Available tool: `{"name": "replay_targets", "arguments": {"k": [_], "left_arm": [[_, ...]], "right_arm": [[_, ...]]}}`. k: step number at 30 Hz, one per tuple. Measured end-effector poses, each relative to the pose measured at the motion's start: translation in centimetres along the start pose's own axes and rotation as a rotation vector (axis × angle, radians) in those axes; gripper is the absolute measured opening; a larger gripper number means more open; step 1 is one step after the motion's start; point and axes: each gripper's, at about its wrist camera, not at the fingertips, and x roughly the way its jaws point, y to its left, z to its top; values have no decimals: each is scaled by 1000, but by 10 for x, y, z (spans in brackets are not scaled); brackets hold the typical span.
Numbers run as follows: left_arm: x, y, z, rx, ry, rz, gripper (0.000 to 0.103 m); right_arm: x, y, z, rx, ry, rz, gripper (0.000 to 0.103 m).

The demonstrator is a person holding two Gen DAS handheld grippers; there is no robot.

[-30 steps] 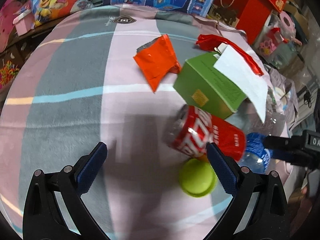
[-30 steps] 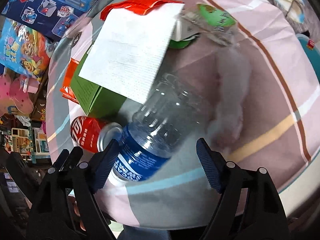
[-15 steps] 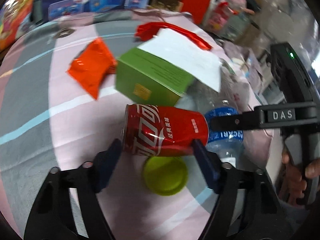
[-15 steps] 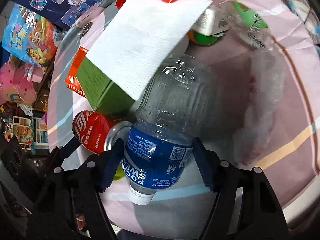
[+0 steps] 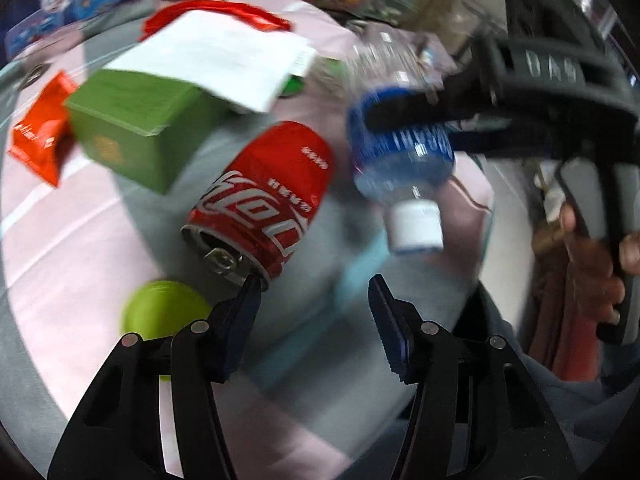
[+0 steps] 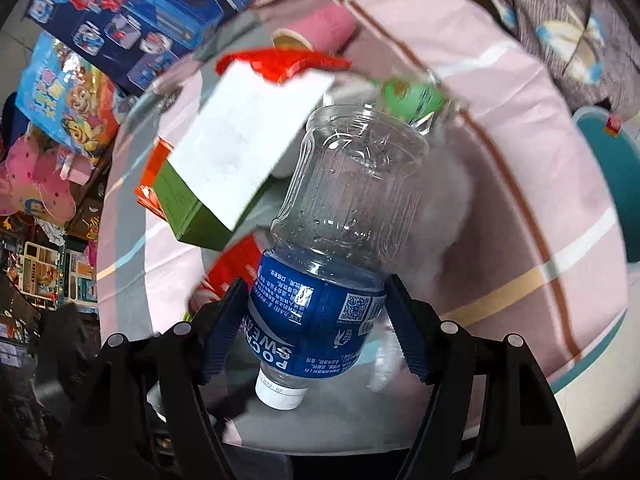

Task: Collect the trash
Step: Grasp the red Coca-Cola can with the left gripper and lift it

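Blue ribbed pads of the right tool (image 6: 316, 320) clamp the blue label band of a clear bottle (image 6: 352, 200), one pad on each side. The bottle hangs neck-down, white cap (image 6: 280, 392) nearest the camera, its clear base tilted up and away, lifted off the striped pink-and-grey cloth (image 6: 520, 160). In the left wrist view the same bottle (image 5: 400, 152) shows at upper right in that tool's black fingers, with a hand (image 5: 592, 264) on the grip behind.

Left tool (image 5: 314, 300): jaws part open and just now closing in, nothing between them. Its left pad tip sits at the rim of a red can (image 5: 264, 196), which lies on its side on the cloth, opened top toward the camera; contact cannot be told through the blur. A lime-green round lid (image 5: 160, 308) lies just beside that pad.

Past the can: a green box (image 5: 136, 128) with a white paper sheet (image 5: 216, 56) draped over it, an orange wrapper (image 5: 40, 136) to its left, a red wrapper (image 5: 216, 12) behind the sheet. Toy boxes (image 6: 136, 12) crowd the far edge.
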Motion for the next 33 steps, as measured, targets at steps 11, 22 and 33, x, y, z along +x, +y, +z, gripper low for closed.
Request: {"name": "replay_targets", "arguments": {"k": [11,22,33], "left_arm": [[-25,4,24,91,-62,179,86],[26,-10,33,114,37,132,60],[51,-8,49,42,51,160,61]], "right_arm": [[-32,-48,0,67,-59,-41,67],[-21,-78,-11,117,-33,-76,67],[-17,-98,-11,139,-28,-85,67]]}}
